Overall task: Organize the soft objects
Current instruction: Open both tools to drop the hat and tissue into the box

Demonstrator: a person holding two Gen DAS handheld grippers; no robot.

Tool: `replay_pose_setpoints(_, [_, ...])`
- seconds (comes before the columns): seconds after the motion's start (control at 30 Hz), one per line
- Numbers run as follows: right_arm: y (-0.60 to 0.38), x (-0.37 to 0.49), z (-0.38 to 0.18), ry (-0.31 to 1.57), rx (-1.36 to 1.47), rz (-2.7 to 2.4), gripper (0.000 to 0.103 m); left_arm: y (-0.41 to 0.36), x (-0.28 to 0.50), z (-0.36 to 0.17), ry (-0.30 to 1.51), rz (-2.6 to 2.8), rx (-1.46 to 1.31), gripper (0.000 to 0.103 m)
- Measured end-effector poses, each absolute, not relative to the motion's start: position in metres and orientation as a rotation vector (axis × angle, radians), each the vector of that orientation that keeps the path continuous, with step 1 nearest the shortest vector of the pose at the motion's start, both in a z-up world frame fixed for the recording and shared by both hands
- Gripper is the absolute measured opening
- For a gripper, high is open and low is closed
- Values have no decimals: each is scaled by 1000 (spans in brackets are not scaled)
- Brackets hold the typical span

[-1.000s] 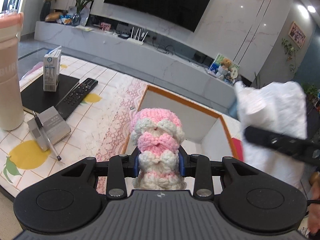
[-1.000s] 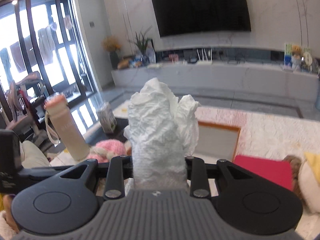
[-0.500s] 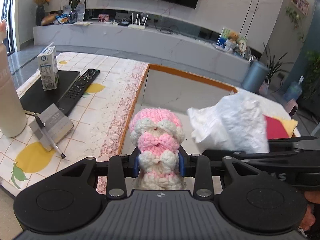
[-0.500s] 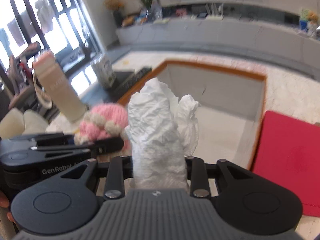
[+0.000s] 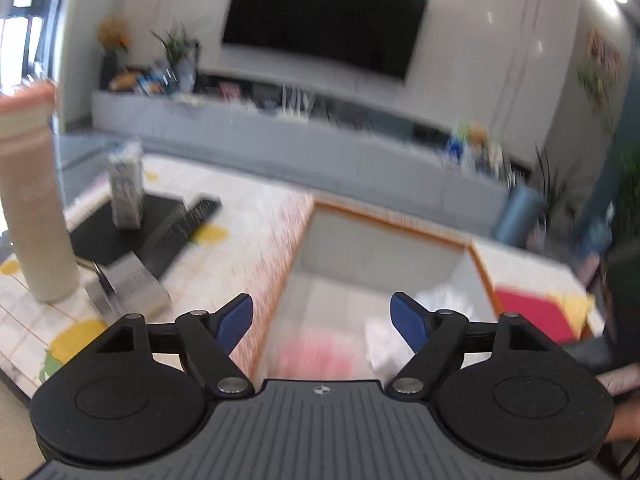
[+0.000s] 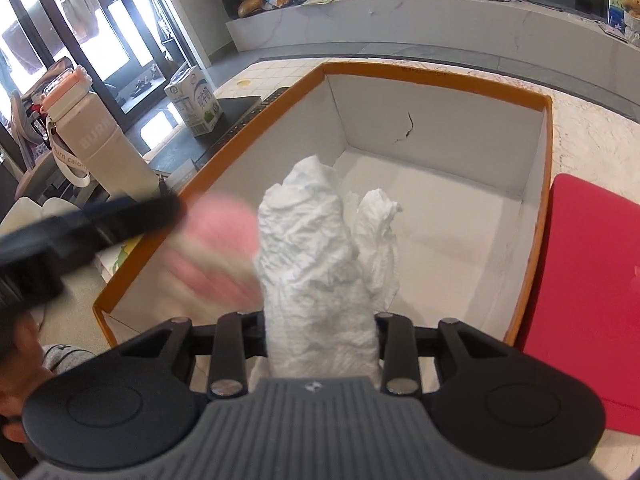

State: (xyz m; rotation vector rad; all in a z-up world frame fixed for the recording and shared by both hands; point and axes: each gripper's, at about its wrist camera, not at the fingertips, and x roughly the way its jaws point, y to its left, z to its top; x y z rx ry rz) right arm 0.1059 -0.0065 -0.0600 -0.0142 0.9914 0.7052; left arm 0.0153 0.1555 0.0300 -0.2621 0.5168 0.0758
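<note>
My left gripper (image 5: 322, 316) is open and empty above the near left part of the orange-rimmed white box (image 5: 384, 226). The pink and white knitted toy (image 5: 314, 354) is a blur below it, inside the box; it also shows blurred in the right wrist view (image 6: 218, 250). My right gripper (image 6: 320, 320) is shut on a crumpled white cloth (image 6: 316, 256) and holds it over the box (image 6: 536, 184). The cloth shows in the left wrist view (image 5: 400, 332) too. The left gripper (image 6: 80, 228) crosses the left of the right wrist view.
A red cloth (image 6: 588, 280) lies right of the box. Left of the box stand a beige bottle (image 5: 32, 208), a milk carton (image 5: 126, 190), a remote (image 5: 180, 228) and a small grey box with a pen (image 5: 124, 290) on the patterned tablecloth.
My left gripper has opened and let go of the knitted toy, which dropped into the box. My right gripper has tilted down over the box with the cloth still held.
</note>
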Motion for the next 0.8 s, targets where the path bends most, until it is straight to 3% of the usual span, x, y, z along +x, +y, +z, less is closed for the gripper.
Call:
replay_pose_setpoints(0.13, [-9, 101, -56, 979, -51, 696, 36, 169, 5, 39, 433, 45, -332, 103])
replay_pose_setpoints(0.57, [-7, 88, -53, 986, -112, 686, 38, 184, 18, 32, 465, 191, -349, 103])
replay_pose_setpoints(0.7, [-6, 85, -51, 982, -105, 685, 58, 188, 15, 30, 474, 200, -370, 103])
replay_pose_setpoints(0.8, [-5, 81, -45, 958, -116, 687, 65, 188, 13, 29, 474, 182, -372, 103])
